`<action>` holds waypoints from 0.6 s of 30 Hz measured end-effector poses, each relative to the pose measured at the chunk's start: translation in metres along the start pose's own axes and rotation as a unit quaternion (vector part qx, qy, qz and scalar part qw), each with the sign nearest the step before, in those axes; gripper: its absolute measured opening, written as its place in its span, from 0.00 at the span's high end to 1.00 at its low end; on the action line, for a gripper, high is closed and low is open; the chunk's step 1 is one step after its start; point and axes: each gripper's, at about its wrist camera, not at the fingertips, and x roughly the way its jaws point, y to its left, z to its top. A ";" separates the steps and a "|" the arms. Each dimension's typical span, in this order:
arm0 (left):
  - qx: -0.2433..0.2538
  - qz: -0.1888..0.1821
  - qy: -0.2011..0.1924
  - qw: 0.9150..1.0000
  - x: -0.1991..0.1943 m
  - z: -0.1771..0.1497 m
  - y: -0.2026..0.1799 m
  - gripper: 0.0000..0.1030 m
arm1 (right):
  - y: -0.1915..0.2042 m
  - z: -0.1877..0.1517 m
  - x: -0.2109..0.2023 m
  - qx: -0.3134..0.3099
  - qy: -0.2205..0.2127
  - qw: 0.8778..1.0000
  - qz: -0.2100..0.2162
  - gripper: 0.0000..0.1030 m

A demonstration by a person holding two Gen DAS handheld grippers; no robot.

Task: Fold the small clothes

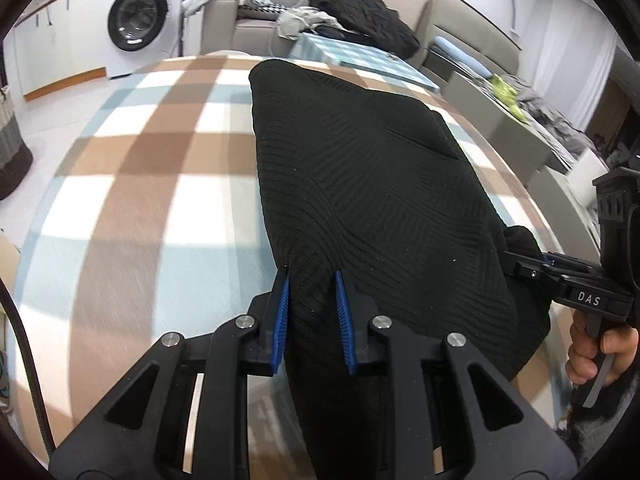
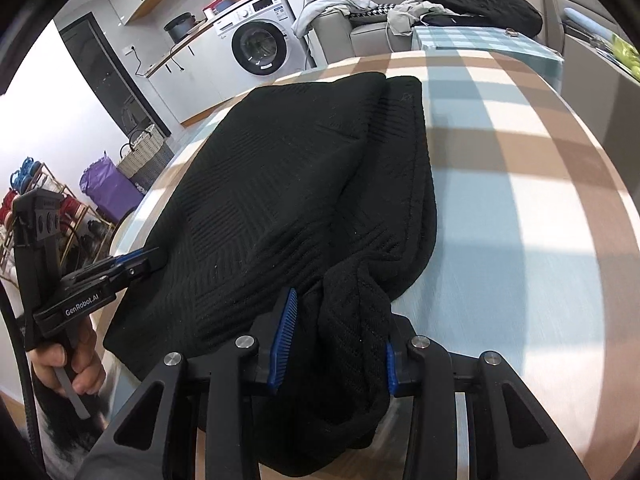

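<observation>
A black ribbed knit garment (image 1: pixel 360 184) lies partly folded on a checked table cover (image 1: pixel 132 200). My left gripper (image 1: pixel 313 276) is shut on its near left corner, the blue pads (image 1: pixel 282 312) pinching the cloth. In the right wrist view the same garment (image 2: pixel 280 184) stretches away, and my right gripper (image 2: pixel 340 328) is shut on a thick bunched fold at its near right corner. Each gripper shows in the other's view, held by a hand: the right gripper (image 1: pixel 536 266) at the garment's right edge, the left gripper (image 2: pixel 136 262) at its left edge.
The table's curved edge (image 1: pixel 568 216) runs close on the right. Beyond it are a washing machine (image 1: pixel 136 20), a sofa with a black coat (image 1: pixel 368 16) and clothes, a second checked table (image 1: pixel 360 56), and a woven basket (image 2: pixel 144 152) and purple bag on the floor.
</observation>
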 end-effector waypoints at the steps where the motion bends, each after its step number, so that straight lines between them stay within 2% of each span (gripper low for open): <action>1: -0.003 0.004 -0.001 1.000 0.003 0.005 0.004 0.81 | 0.000 0.005 0.005 0.001 -0.002 1.000 0.001 0.64; 6: -0.014 0.004 0.000 1.000 0.011 0.017 0.015 0.81 | 0.000 0.023 0.018 0.019 -0.009 1.000 -0.003 0.64; 9: -0.011 0.014 -0.006 1.000 0.001 0.015 0.017 0.79 | -0.006 0.022 0.002 0.022 -0.014 1.000 -0.008 0.58; 11: -0.011 0.025 -0.010 1.000 -0.012 0.009 0.018 0.78 | -0.007 0.013 -0.019 0.017 -0.029 0.999 -0.009 0.57; 13: -0.016 0.018 -0.016 1.000 -0.025 -0.001 0.017 0.77 | -0.010 0.007 -0.036 0.012 -0.041 0.999 0.003 0.57; 18: -0.019 -0.008 0.001 1.000 -0.037 -0.031 0.009 0.74 | -0.002 -0.011 -0.041 0.002 -0.022 0.999 0.029 0.57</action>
